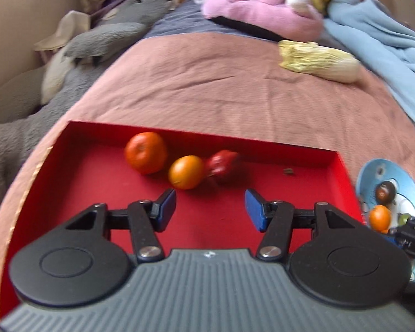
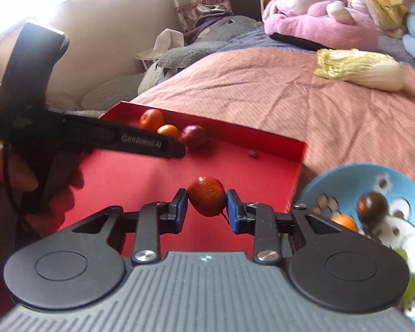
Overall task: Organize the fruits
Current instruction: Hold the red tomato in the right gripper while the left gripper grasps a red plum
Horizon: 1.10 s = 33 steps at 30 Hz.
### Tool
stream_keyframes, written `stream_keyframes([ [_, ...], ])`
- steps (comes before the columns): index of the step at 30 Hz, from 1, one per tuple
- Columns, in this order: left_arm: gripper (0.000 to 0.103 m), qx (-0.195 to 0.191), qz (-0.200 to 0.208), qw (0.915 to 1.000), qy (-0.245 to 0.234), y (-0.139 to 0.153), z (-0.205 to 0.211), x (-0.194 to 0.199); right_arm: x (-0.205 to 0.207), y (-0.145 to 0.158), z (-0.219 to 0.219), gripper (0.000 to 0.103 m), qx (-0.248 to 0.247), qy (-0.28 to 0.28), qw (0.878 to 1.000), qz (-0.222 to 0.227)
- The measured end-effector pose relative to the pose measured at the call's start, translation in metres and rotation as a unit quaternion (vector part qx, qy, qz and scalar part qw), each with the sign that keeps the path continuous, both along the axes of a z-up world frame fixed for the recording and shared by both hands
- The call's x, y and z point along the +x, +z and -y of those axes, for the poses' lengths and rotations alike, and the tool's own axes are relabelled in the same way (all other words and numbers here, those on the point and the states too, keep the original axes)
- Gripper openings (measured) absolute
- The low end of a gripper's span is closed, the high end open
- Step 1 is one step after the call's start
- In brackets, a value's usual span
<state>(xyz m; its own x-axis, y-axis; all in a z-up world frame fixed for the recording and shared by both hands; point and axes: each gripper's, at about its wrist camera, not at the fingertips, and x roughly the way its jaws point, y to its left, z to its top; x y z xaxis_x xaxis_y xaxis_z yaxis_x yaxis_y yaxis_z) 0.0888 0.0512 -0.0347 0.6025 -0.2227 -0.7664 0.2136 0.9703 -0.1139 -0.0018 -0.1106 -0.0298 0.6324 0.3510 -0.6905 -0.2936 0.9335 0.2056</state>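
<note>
A red tray lies on a bed under a pink quilted cover, directly below both grippers. The left gripper hangs over the tray with its jaws standing apart and nothing between them; just ahead of it, against the tray's far wall, sit a large orange, a smaller orange and a dark red fruit, the three close together. To its right, off the tray's edge, a blue bowl holds more small fruit. Only the right wrist view shows the right gripper clamped on a small red fruit, pinched between both blue pads above the tray floor, with the bowl just to its right and a hand gripping the other tool to its left. Farther ahead lie a napa cabbage, a grey plush toy, a pink plush rabbit and a light blue blanket
</note>
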Motion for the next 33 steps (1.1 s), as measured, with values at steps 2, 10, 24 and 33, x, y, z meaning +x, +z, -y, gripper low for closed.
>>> stream_keyframes([
  [2, 0.055, 0.002, -0.006, 0.9999, -0.013, -0.006, 0.007, 0.004, -0.008, -0.001, 0.008, 0.035, 0.000, -0.006, 1.000, -0.004],
  [10, 0.045, 0.035, -0.005, 0.9992, -0.020, -0.020, 0.026, 0.028, -0.021, 0.006, 0.021, 0.035, 0.001, -0.015, 1.000, -0.003],
  [24, 0.037, 0.064, 0.027, 0.9970, -0.036, -0.024, 0.034, 0.038, -0.029, 0.005, 0.023, 0.035, -0.005, -0.015, 1.000, -0.013],
  [33, 0.037, 0.054, 0.023, 0.9981, -0.019, -0.018, 0.027, 0.021, -0.037, 0.006, 0.023, 0.035, -0.002, -0.013, 1.000, -0.012],
])
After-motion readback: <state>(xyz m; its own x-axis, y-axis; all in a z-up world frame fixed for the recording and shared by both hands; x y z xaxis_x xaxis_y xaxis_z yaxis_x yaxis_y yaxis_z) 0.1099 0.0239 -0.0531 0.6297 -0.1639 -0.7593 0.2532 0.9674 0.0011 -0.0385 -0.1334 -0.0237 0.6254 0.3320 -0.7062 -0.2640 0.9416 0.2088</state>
